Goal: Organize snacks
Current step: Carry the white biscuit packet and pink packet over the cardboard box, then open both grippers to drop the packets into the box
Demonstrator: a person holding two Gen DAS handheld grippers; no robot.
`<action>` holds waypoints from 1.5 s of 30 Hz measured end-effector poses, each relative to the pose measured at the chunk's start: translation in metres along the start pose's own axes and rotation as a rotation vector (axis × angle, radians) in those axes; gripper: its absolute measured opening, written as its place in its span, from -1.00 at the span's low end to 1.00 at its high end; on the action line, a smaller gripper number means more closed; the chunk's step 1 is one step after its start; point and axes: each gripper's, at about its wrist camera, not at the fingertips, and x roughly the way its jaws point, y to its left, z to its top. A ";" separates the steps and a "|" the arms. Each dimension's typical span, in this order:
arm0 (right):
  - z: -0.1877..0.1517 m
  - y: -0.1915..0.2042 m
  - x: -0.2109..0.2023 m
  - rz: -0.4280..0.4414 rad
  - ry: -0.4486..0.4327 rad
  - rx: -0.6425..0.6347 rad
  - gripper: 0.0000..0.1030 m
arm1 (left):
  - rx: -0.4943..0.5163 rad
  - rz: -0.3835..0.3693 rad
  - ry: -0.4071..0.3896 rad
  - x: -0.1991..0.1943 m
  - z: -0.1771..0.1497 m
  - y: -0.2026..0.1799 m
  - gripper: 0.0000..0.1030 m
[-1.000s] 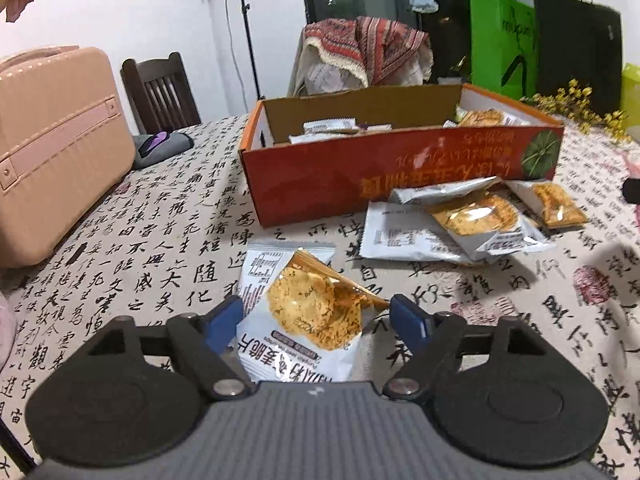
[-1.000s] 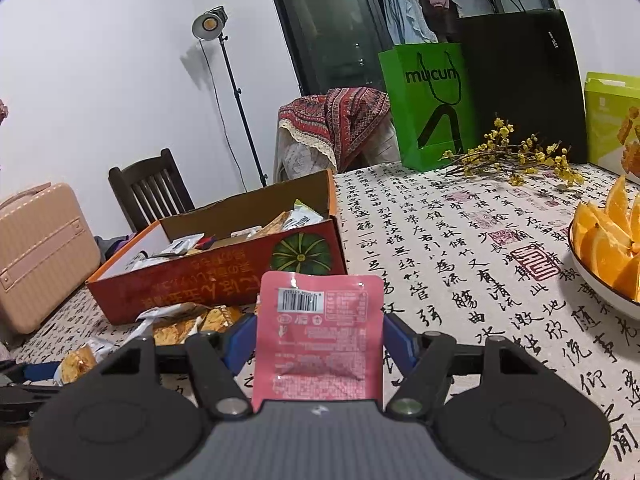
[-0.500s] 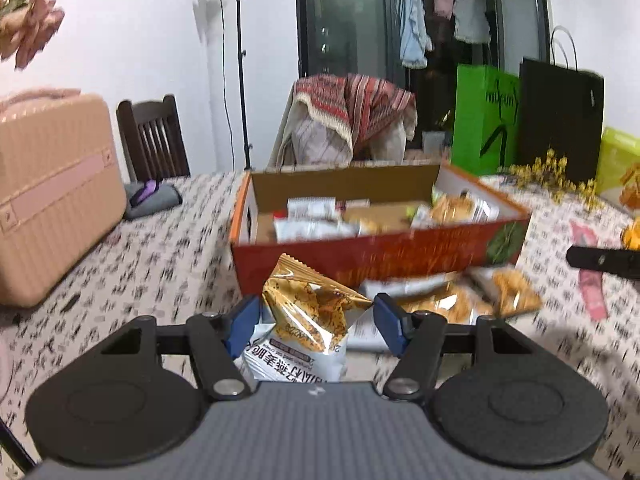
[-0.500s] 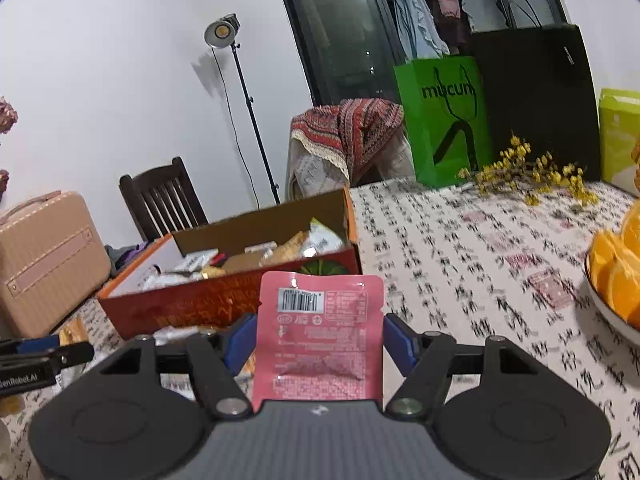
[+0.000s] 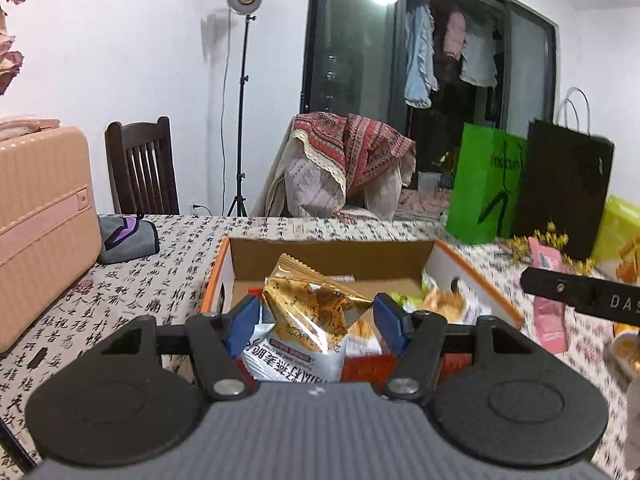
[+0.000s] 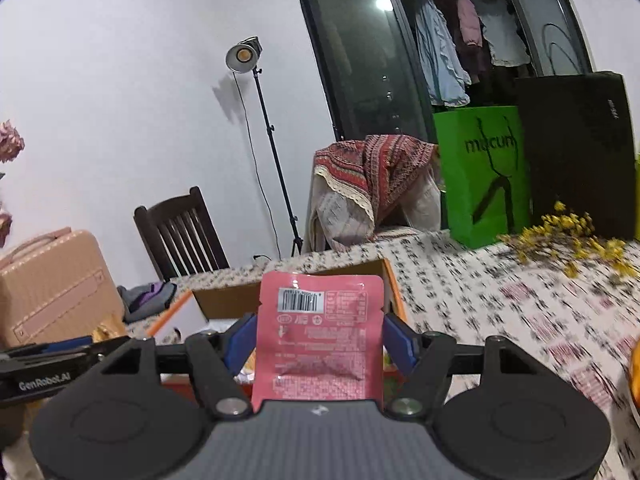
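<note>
Left tool (image 5: 316,316) clamped on one gold-and-white snack packet (image 5: 308,320), held over the open orange cardboard box (image 5: 332,258) on the bench (image 5: 132,280). Right tool (image 6: 318,336) clamped on one pink sachet (image 6: 320,336), just before the same box. Two packets held in total.

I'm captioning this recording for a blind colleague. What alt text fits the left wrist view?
The left hand-held gripper holds a gold and white snack packet between its blue pads, in front of an open orange cardboard box of snacks on a table covered with a calligraphy-print cloth. Behind stand a pink suitcase, a wooden chair and a green bag.
</note>
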 end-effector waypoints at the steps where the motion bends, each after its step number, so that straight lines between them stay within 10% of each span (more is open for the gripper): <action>1: 0.006 0.002 0.006 0.004 0.001 0.001 0.31 | -0.011 0.004 -0.005 0.004 0.005 0.001 0.24; 29: -0.005 0.016 0.144 0.030 0.094 -0.024 0.31 | -0.103 0.147 -0.003 0.109 0.000 0.029 0.27; 37: -0.005 0.007 0.139 0.041 0.096 0.017 0.89 | -0.157 0.130 -0.055 0.099 -0.001 0.034 1.00; 45: -0.003 0.004 0.136 0.039 0.089 0.033 1.00 | -0.167 0.149 -0.086 0.092 0.001 0.033 1.00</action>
